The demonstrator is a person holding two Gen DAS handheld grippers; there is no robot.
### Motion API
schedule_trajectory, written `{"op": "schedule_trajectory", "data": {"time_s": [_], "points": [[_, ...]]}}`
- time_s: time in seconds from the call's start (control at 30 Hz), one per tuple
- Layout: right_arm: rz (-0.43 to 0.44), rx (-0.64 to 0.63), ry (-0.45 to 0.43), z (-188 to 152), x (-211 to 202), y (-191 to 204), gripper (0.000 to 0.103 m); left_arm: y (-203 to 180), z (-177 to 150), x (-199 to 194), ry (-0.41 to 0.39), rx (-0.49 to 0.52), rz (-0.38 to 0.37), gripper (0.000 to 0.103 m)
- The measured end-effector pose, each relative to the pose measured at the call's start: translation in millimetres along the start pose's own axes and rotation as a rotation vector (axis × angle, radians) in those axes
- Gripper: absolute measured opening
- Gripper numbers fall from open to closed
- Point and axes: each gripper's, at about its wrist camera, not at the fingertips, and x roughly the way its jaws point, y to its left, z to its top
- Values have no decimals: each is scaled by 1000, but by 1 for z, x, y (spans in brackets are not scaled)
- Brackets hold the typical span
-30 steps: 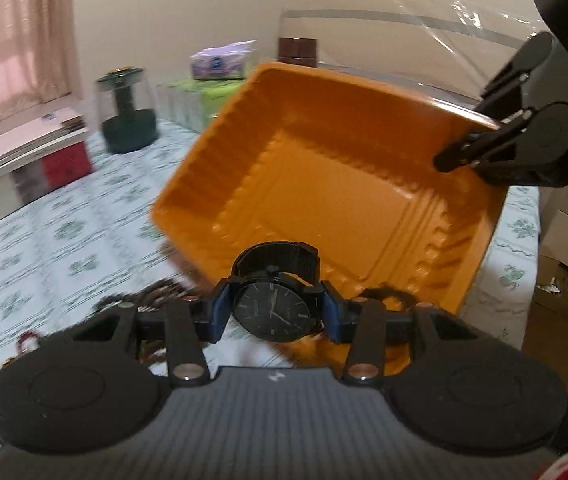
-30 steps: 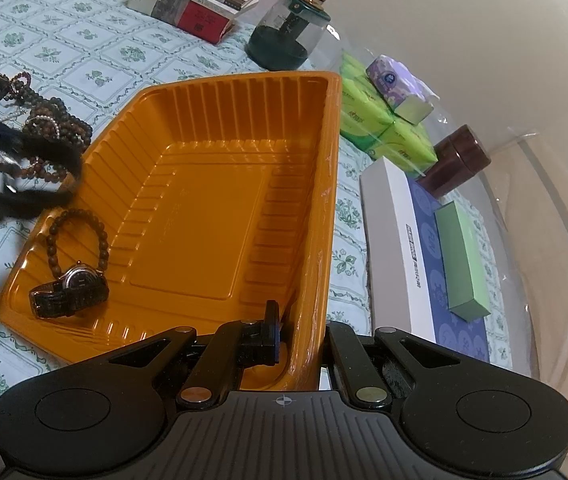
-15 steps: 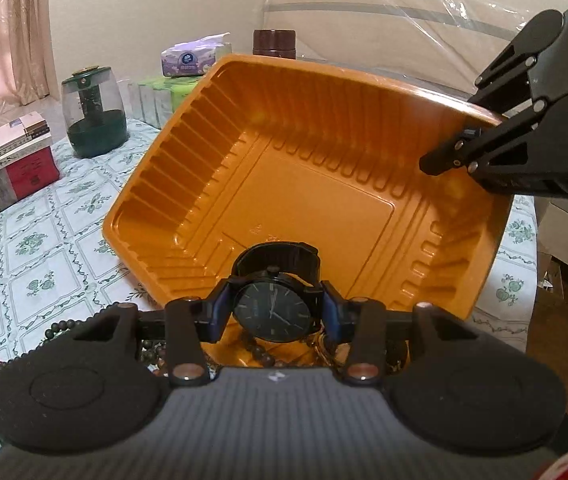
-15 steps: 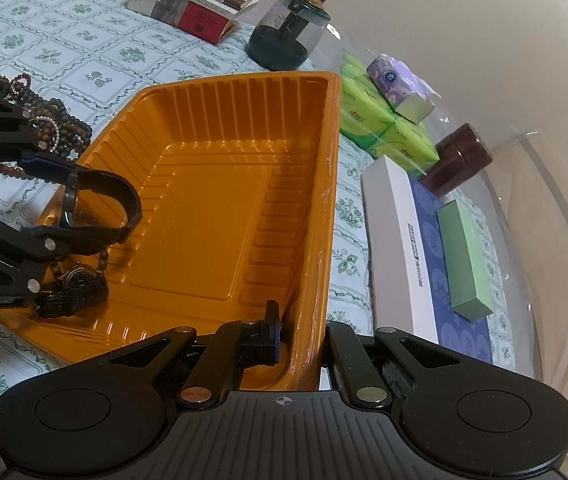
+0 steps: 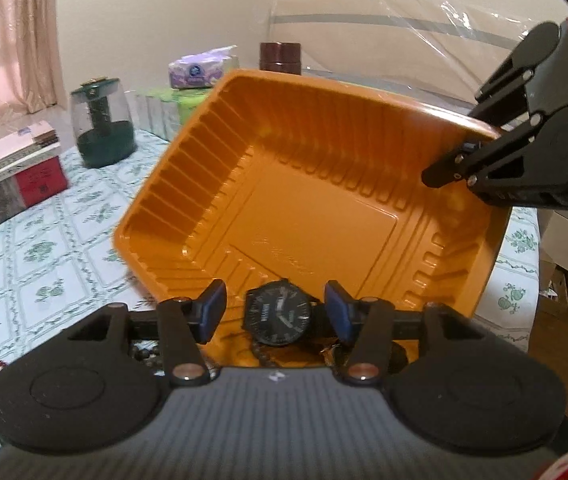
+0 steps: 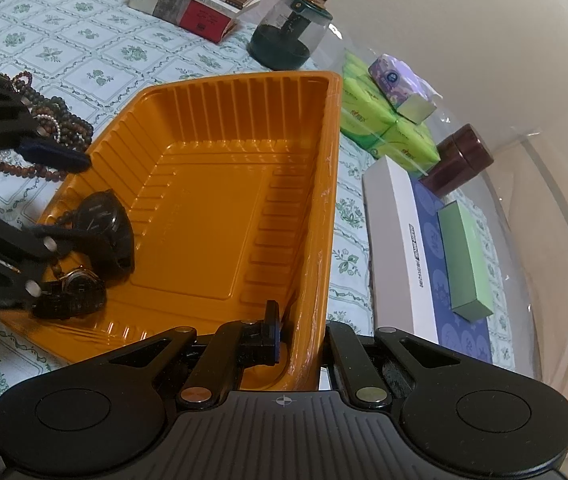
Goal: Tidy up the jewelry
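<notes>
Watch [image 5: 277, 313] dropped into tray [image 5: 324, 208]; left jaws opening, clear of it; right jaws clamp tray rim.

The left claw [image 6: 68, 196] hides part of the bead bracelets [image 6: 56, 128]; the second watch [image 6: 76, 292] looks blurred.

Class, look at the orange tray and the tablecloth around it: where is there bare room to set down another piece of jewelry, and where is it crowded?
Free: the orange tray's floor from the two watches across to the far wall. Also the tablecloth between books and beads. Crowded: the tray's watch corner and the boxes beside it.
</notes>
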Motion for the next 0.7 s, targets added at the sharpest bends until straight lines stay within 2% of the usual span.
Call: {"op": "schedule_trajectory", "data": {"time_s": [0.2, 0.47, 0.6, 0.7], "points": [[-1, -2, -1, 0, -1, -1, 5, 22, -11, -22, -1, -38, 66, 51], [-2, -2, -1, -2, -2, -1, 5, 65, -51, -55, 33, -104, 227, 51], [-3, -4, -2, -2, -2, -1, 5, 85, -70, -59, 75, -138, 290, 51], [-2, -3, -1, -2, -2, -1, 5, 93, -77, -57, 93, -159, 305, 50]]}}
